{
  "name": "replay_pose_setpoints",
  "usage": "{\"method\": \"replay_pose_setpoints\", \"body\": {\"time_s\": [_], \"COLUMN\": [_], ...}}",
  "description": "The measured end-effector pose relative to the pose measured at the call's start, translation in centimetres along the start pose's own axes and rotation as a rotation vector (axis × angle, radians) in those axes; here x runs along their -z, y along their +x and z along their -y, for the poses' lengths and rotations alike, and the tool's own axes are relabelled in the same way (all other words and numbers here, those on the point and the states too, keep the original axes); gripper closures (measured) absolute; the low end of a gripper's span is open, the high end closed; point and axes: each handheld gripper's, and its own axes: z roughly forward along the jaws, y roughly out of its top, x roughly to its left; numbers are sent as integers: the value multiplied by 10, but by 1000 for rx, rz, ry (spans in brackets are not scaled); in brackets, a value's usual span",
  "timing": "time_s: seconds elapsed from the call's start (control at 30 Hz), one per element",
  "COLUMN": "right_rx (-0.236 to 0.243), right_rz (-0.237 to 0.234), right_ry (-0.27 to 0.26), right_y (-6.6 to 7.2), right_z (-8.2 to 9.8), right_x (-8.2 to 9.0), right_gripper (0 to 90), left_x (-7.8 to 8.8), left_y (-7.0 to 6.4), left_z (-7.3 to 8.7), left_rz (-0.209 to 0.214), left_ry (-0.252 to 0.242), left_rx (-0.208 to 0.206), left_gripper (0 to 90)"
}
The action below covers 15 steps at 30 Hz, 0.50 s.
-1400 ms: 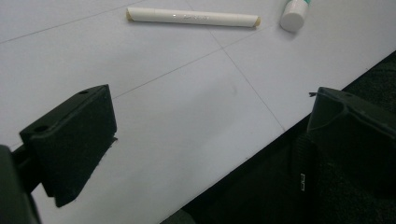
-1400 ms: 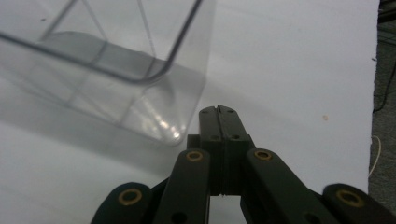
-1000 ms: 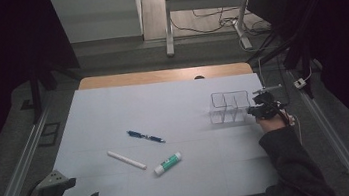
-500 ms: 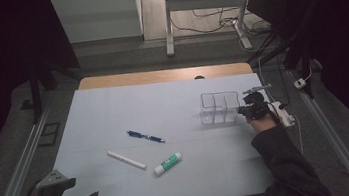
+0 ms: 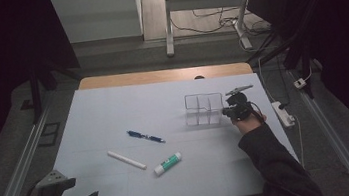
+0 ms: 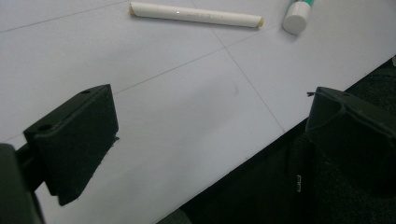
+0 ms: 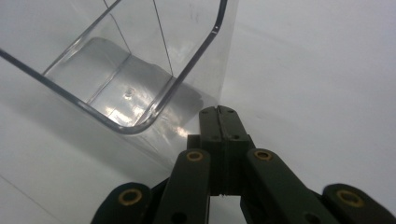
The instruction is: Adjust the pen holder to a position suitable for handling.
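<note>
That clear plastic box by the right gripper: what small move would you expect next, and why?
Probably another short push leftward. The right gripper, jaws shut, sits against the clear box, which stands well apart from the pen, white stick and glue stick.

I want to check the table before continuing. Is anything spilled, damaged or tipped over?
Nothing stands out. The clear divided organizer stands upright and empty; the blue pen, white stick and glue stick lie separately on the table.
</note>
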Motion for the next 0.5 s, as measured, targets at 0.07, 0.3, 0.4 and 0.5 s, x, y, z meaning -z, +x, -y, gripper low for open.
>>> {"method": "replay_pose_setpoints", "body": {"time_s": [0.07, 0.3, 0.4, 0.5], "right_rx": [11, 57, 66, 73], "right_rz": [-6, -20, -29, -35], "right_ry": [5, 8, 2, 2], "right_y": [7, 30, 38, 43], "right_z": [-3, -12, -16, -20], "right_x": [-2, -14, -19, -23], "right_gripper": [900, 900, 899, 899], "left_x": [0, 0, 0, 0], "left_y": [0, 0, 0, 0], "left_z": [0, 0, 0, 0], "left_rz": [1, 0, 0, 0], "left_ry": [-1, 1, 1, 1], "left_rx": [1, 0, -1, -2], "left_gripper": [26, 27, 27, 27]}}
